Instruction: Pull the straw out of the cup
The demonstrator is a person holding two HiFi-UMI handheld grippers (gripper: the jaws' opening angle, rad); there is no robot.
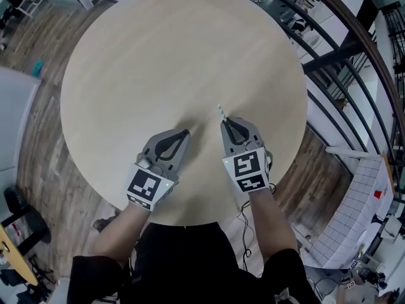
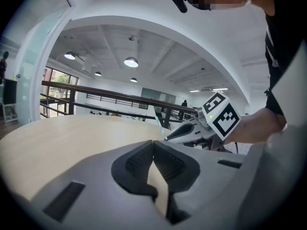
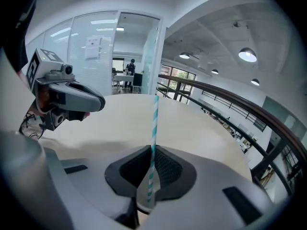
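A teal-and-white striped straw (image 3: 154, 123) stands nearly upright between the jaws of my right gripper (image 3: 152, 150), which is shut on it. Its top end pokes out just past the right gripper (image 1: 223, 123) in the head view, and the straw (image 2: 158, 123) also shows in the left gripper view. A pale rounded rim (image 3: 143, 204) shows below the jaws at the straw's foot; I cannot tell if it is the cup. My left gripper (image 1: 186, 132) rests beside the right one near the table's front edge, its tips meeting with nothing between them (image 2: 153, 142).
The round pale wooden table (image 1: 177, 56) stretches away in front of both grippers. A dark railing (image 1: 342, 49) curves past its right side, with wooden floor around. The person's forearms reach in from the bottom.
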